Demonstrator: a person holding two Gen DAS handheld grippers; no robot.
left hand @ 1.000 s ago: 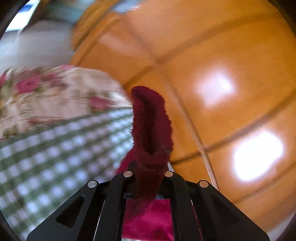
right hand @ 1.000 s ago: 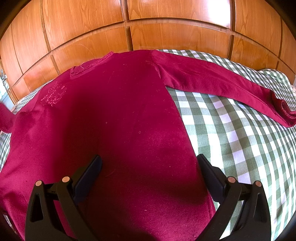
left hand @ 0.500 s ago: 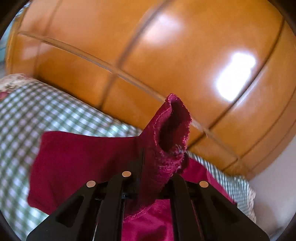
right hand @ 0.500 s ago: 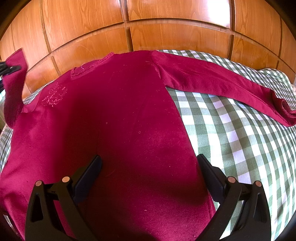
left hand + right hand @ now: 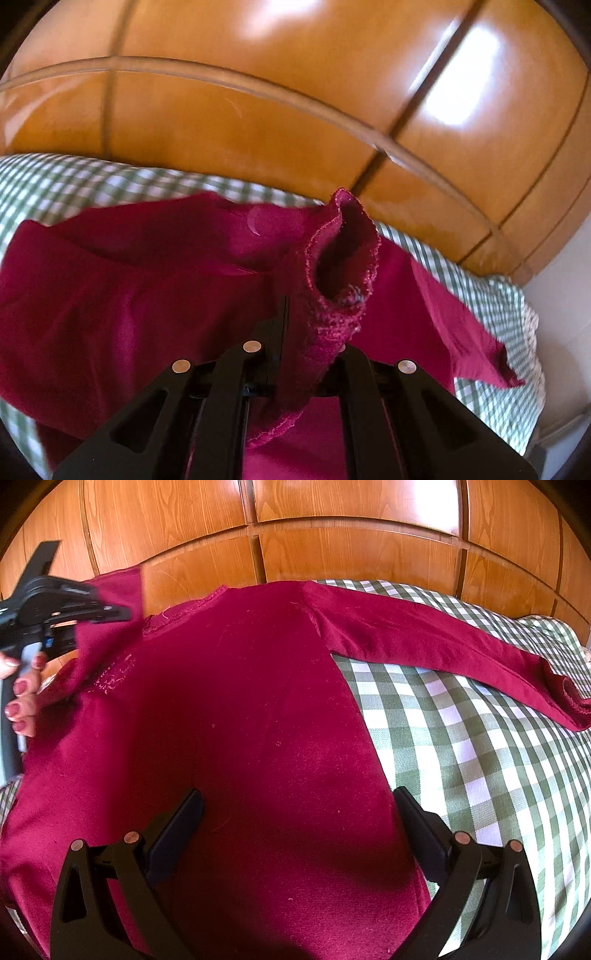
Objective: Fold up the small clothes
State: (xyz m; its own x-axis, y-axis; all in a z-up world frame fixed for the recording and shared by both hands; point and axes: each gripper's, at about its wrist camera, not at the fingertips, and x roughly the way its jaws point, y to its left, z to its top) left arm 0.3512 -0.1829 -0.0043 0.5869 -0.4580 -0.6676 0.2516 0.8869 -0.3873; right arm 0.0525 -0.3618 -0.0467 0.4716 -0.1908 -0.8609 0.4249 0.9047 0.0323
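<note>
Over checked bedding (image 5: 480,738), left gripper (image 5: 295,332) pinches the sleeve cuff (image 5: 340,266) aloft — right gripper (image 5: 295,827) hovers, fingers spread.

Sweater (image 5: 240,738): on bed (image 5: 480,775), neckline toward headboard (image 5: 332,554); one sleeve (image 5: 443,646) flat toward bed's right edge; other sleeve (image 5: 332,277) raised over sweater's left side.

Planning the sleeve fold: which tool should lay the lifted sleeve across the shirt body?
Left. The left tool is shut on the dark red knit sleeve cuff; the right tool is open above the shirt body.
</note>
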